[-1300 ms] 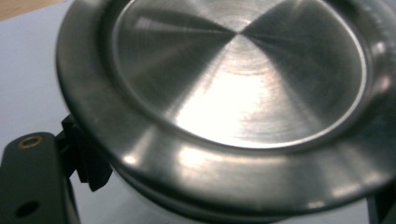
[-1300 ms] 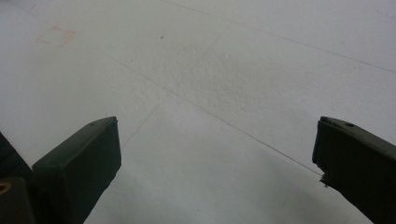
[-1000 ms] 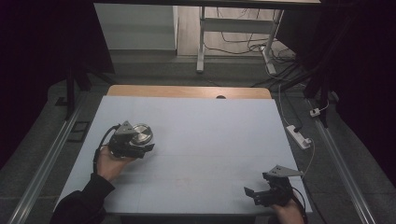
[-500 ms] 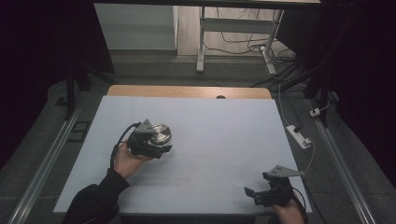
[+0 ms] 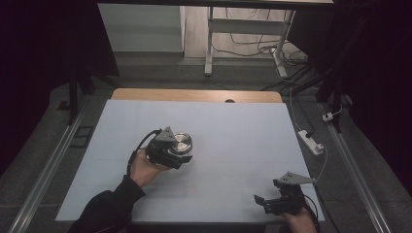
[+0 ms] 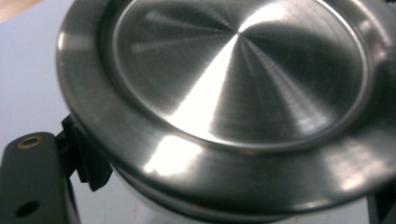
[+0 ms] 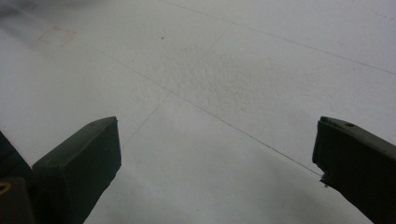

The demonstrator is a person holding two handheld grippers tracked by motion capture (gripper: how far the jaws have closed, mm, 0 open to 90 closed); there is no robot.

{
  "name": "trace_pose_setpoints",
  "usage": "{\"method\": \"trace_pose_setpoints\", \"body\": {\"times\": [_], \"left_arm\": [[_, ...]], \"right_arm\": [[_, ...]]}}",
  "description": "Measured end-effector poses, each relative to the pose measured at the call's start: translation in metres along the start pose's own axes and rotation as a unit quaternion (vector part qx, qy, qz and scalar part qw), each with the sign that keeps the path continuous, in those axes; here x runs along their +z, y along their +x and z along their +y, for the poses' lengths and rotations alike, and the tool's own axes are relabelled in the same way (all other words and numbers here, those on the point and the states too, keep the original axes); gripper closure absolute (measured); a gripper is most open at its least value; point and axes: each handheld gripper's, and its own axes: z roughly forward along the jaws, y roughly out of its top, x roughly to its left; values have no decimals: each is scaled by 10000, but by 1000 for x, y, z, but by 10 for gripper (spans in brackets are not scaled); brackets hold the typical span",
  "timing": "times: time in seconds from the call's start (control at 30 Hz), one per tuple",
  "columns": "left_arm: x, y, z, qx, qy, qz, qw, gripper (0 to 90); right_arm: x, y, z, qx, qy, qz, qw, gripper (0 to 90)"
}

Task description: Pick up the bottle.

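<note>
Since the earlier frames, the left gripper point(image 5: 182, 156) has carried the round steel lid point(image 5: 178, 143) from the left part of the table toward its middle, while the right gripper point(image 5: 265, 201) has kept its place at the near right corner.

Nearest in the high view, that right gripper sits low over the near edge of the pale blue table point(image 5: 233, 126), held by a hand point(image 5: 300, 222) at the bottom of the frame, the grey three-cornered plate on top. Its jaws stand wide apart with nothing between them; the right gripper view shows bare table surface in the gap.

A little farther in, left of centre, the left hand point(image 5: 141, 167) comes out of a dark sleeve point(image 5: 104, 211) and holds the left gripper, whose cable loops back toward the wrist. Its jaws are clenched on the steel lid. In the left gripper view the lid point(image 6: 233, 93) is seen very close, a brushed disc with a raised rim, tilted, with a black pad of one jaw pressed under its edge at lower left. Whether the lid touches the table I cannot tell.

Beyond, a wooden strip point(image 5: 194, 95) runs along the far edge of the table. Off the right side lies a white power strip point(image 5: 311, 141) with its cord, and farther back cables trail across the floor around a white table leg point(image 5: 209, 39).
</note>
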Motion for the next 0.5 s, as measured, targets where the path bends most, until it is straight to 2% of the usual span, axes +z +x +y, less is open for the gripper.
{"method": "trace_pose_setpoints", "body": {"times": [0.33,0.5], "left_arm": [[10,-19,10,193,47,-289,9994,150],[14,-24,12,271,96,-317,9991,150]], "right_arm": [[1,1,0,-25,43,5,10000,11],[1,2,0,-76,75,-32,9999,11]]}}
